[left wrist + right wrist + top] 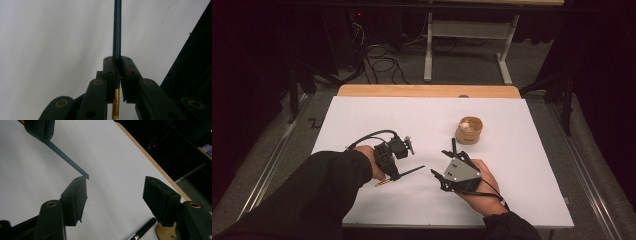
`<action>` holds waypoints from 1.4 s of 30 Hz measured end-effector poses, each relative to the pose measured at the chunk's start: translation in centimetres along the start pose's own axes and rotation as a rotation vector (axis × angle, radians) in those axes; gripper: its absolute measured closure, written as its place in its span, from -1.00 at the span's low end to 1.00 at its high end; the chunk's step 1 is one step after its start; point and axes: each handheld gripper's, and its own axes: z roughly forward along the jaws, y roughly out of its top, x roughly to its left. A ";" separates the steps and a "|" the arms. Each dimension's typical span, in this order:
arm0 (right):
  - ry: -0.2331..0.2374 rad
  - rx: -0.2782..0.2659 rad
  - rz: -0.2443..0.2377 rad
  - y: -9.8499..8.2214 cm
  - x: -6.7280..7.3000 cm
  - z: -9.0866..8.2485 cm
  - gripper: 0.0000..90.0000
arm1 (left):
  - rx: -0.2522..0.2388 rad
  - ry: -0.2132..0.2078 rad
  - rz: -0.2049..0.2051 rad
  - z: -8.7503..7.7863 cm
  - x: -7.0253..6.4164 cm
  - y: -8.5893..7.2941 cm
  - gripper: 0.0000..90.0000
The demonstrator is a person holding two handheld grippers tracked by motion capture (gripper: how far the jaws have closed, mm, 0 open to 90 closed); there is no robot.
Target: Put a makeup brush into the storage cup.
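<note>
High view: the left gripper is held over the white worktop, its jaws pinching a slim dark pen with a gold end. The pen lies across the jaws, its gold end pointing toward the person and its dark shaft reaching toward the right gripper. A small round wooden cup stands on the worktop, beyond the right gripper and apart from it.

Left gripper view: the 2 jaws are pressed together on the pen. The dark blue shaft runs straight out past the jaw tips over the worktop, and the gold end hangs below the pads.

Right gripper view: the 2 jaws of the right gripper stand spread, with nothing between them. The free tip of the pen ends just above the tip of the left-hand jaw; whether it touches cannot be told. A second black pen-like item lies on the worktop low between the jaws, beside a round tan base.
</note>
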 end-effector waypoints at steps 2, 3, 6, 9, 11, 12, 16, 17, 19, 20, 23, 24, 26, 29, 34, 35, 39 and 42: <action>-0.002 0.010 -0.026 0.0 0.3 0.2 -0.11 | -0.002 -0.001 0.001 0.0 -0.1 0.0 0.84; -0.002 0.015 -0.039 0.0 0.5 0.3 -0.09 | -0.004 -0.002 0.001 0.1 -0.1 0.0 0.85; 0.001 0.028 -0.069 0.0 1.0 0.5 -0.05 | 0.013 -0.009 0.015 0.1 -0.4 0.1 0.85; 0.014 0.036 -0.100 0.0 1.2 0.6 -0.02 | 0.022 -0.011 0.022 0.2 -0.5 0.2 0.85; 0.023 0.050 -0.129 -0.1 1.7 0.8 0.02 | 0.025 -0.014 0.027 0.4 -0.7 0.3 0.84; 0.023 0.050 -0.129 -0.1 1.7 0.8 0.02 | 0.027 -0.014 0.027 0.4 -0.7 0.4 0.84; 0.043 0.063 -0.178 -0.1 2.0 1.0 0.09 | 0.038 -0.017 0.033 0.7 -0.9 0.5 0.84; 0.047 0.073 -0.176 -0.1 2.3 1.0 0.11 | 0.034 -0.017 0.030 0.8 -0.9 0.5 0.85; 0.054 0.085 -0.202 -0.2 2.5 1.1 0.15 | 0.047 -0.017 0.039 0.9 -0.9 0.6 0.84; 0.060 0.089 -0.218 -0.2 2.5 1.2 0.17 | 0.050 -0.019 0.041 0.9 -1.0 0.7 0.84; 0.067 0.111 -0.270 -0.3 2.9 1.5 0.22 | 0.055 -0.022 0.041 1.1 -1.1 0.7 0.84; 0.067 0.111 -0.270 -0.3 2.9 1.5 0.22 | 0.053 -0.022 0.039 1.2 -1.2 0.8 0.84; 0.066 0.122 -0.290 -0.3 3.1 1.5 0.24 | 0.064 -0.024 0.039 1.2 -1.3 0.9 0.84; 0.071 0.126 -0.322 -0.3 3.2 1.7 0.27 | 0.079 -0.027 0.036 1.2 -1.4 1.0 0.85; 0.083 0.131 -0.348 -0.2 3.3 1.6 0.35 | 0.091 -0.032 0.033 1.0 -1.6 1.3 0.85; 0.082 0.132 -0.353 -0.2 3.3 1.6 0.36 | 0.096 -0.030 0.036 1.0 -1.7 1.4 0.85; 0.093 0.131 -0.380 -0.1 3.4 1.7 0.42 | 0.117 -0.032 0.043 0.9 -1.8 1.9 0.85; 0.095 0.133 -0.389 -0.1 3.4 1.7 0.45 | 0.126 -0.035 0.048 1.0 -1.9 2.3 0.85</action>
